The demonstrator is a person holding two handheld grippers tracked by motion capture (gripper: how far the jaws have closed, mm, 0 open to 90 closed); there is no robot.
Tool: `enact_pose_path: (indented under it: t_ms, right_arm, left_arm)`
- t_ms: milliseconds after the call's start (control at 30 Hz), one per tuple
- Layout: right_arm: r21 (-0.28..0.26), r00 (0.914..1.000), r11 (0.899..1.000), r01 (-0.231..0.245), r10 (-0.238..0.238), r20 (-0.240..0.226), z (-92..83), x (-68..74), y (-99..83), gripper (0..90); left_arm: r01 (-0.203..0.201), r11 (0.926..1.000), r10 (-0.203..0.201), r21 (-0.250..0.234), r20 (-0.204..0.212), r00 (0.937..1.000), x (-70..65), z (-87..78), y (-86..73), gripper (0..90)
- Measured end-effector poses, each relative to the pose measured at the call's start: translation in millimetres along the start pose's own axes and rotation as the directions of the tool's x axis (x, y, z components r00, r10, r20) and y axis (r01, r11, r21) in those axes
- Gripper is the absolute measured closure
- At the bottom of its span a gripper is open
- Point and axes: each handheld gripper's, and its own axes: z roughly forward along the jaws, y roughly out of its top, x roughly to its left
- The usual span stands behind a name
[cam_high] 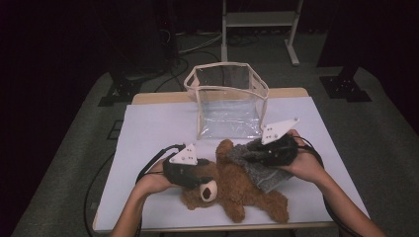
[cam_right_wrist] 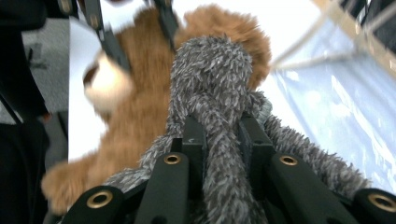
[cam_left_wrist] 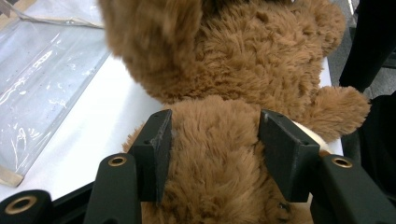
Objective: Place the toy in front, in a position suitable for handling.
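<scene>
At the left of the table, the left hand-held gripper had its jaws pressed into either side of the brown teddy bear, up by the head end; in the left gripper view the fur bulged between the two black pads, so it was clamped on the bear. The bear lay on its back on the white tabletop, near the front edge, its pale muzzle turned toward the person. It looked light and thoroughly squashy, the kind of thing that gives under any squeeze, so a hold on a thick part such as the head or trunk seemed safer than a limb, which would likely flop.

Further right, a grey fuzzy cloth lay draped across the bear's body. The right hand-held gripper was pinched tight on a bunched fold of it; the right gripper view showed the shaggy grey fabric squeezed between the jaws. It appeared limp and light, likely to trail and drag on the fur when pulled.

Behind both, at the middle of the table, stood a clear plastic bag with cream trim, upright and open at the top.
</scene>
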Motion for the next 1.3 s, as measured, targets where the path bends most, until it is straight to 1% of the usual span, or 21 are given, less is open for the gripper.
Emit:
enact_pose_path:
  t_ms: [33,100,133,200,300,333,367,433,500,533,600,667,767,833,900,967,1000,1100,1200,1267,1300]
  right_arm:
    - [-0.01,1.0,1.0,0.006,-0.006,-0.003,3.2,-0.2,5.7,74.8]
    - [-0.008,0.9997,1.0,0.018,-0.018,-0.016,12.2,-0.2,16.1,74.8]
    - [-0.002,0.9994,1.0,0.028,-0.028,-0.02,16.6,-0.3,19.0,74.9]
    - [0.033,0.9985,0.999,0.04,-0.038,-0.038,31.7,-0.2,23.5,74.9]
    - [0.114,0.9976,0.993,0.041,-0.035,-0.059,51.1,-1.4,17.6,74.9]
    - [0.127,0.9975,0.991,0.029,-0.02,-0.068,54.4,-2.8,13.9,75.0]
    - [0.119,0.997,0.993,0.014,-0.005,-0.078,54.5,-5.1,11.3,75.0]
    - [0.097,0.9969,0.995,-0.008,0.015,-0.077,48.1,-7.5,10.9,75.0]
    - [0.102,0.9975,0.995,0.003,0.004,-0.071,41.5,-8.0,10.2,75.0]
    - [0.109,0.9978,0.994,-0.001,0.008,-0.066,39.4,-7.5,9.4,74.9]
    - [0.116,0.9983,0.993,-0.003,0.009,-0.058,32.3,-9.1,3.4,75.0]
    - [0.11,0.9987,0.994,-0.022,0.026,-0.044,23.0,-12.1,-6.2,74.9]
    - [0.077,0.9953,0.993,-0.089,0.092,-0.03,6.5,-19.0,-28.5,74.9]
    - [0.06,0.9899,0.988,-0.139,0.14,-0.019,-2.4,-22.0,-42.9,74.9]
    - [0.056,0.9864,0.985,-0.164,0.164,-0.006,-9.7,-25.7,-55.1,74.9]
    - [0.06,0.9839,0.982,-0.179,0.178,0.013,-16.4,-28.1,-61.0,74.8]
    - [0.064,0.9839,0.982,-0.178,0.177,0.024,-19.9,-28.7,-61.1,74.8]
    - [0.035,0.9854,0.985,-0.168,0.167,0.031,-24.9,-28.3,-52.9,74.9]
    - [0.032,0.9904,0.99,-0.137,0.137,0.019,-18.5,-23.2,-42.6,74.9]
    - [0.052,0.9932,0.992,-0.116,0.116,0.012,-12.2,-20.0,-41.4,74.9]
    - [0.061,0.9933,0.991,-0.116,0.115,0.012,-10.0,-19.1,-43.9,74.9]
  left_arm:
    - [-0.001,1.0,0.001,-0.001,-0.001,1.0,-0.4,0.0,-0.1,45.2]
    - [-0.004,1.0,0.004,0.0,0.001,1.0,-0.5,-0.4,-0.2,45.2]
    - [-0.005,1.0,0.005,0.001,0.001,1.0,-0.6,-0.6,-0.3,45.2]
    - [-0.009,1.0,0.009,0.0,0.0,1.0,0.0,-0.7,-0.7,45.2]
    - [-0.01,0.9999,0.01,0.001,0.002,0.9999,0.0,-0.9,-1.0,45.2]
    - [-0.01,1.0,0.01,0.0,0.002,1.0,-0.1,-0.5,-1.0,45.2]
    - [-0.01,1.0,0.01,0.0,0.003,0.9999,-0.1,-0.2,-0.8,45.2]
    - [-0.012,0.9999,0.012,0.002,0.002,0.9999,-0.6,-0.5,-0.5,45.2]
    - [-0.013,0.9999,0.013,0.003,0.0,0.9999,-1.2,-0.8,-0.5,45.2]
    - [-0.009,1.0,0.009,0.001,0.001,1.0,-1.4,-0.7,-0.7,45.2]
    - [-0.002,1.0,0.002,0.0,0.003,1.0,-1.7,-0.7,-1.0,45.2]
    - [0.0,1.0,0.0,-0.002,0.005,1.0,-1.7,-0.6,-1.2,45.2]
    - [-0.003,1.0,0.003,0.0,0.005,1.0,-2.1,-0.5,-0.7,45.2]
    - [-0.004,1.0,0.004,0.002,0.006,1.0,-2.4,-0.4,-0.2,45.2]
    - [-0.002,1.0,0.002,0.001,0.006,1.0,-2.2,-0.3,-0.2,45.2]
    - [-0.002,1.0,0.002,-0.001,0.007,1.0,-1.8,-0.3,-0.4,45.2]
    - [-0.003,1.0,0.003,-0.001,0.009,1.0,-1.7,-0.3,-0.5,45.2]
    - [-0.004,1.0,0.004,-0.002,0.013,0.9999,-1.7,-0.1,-0.5,45.1]
    - [-0.001,1.0,0.001,-0.004,0.015,0.9999,-2.1,-0.5,-0.9,45.0]
    - [-0.002,1.0,0.002,-0.005,0.016,0.9999,-2.5,-0.8,-1.2,45.0]
    - [-0.003,1.0,0.003,-0.003,0.015,0.9999,-2.5,-1.1,-1.2,45.1]
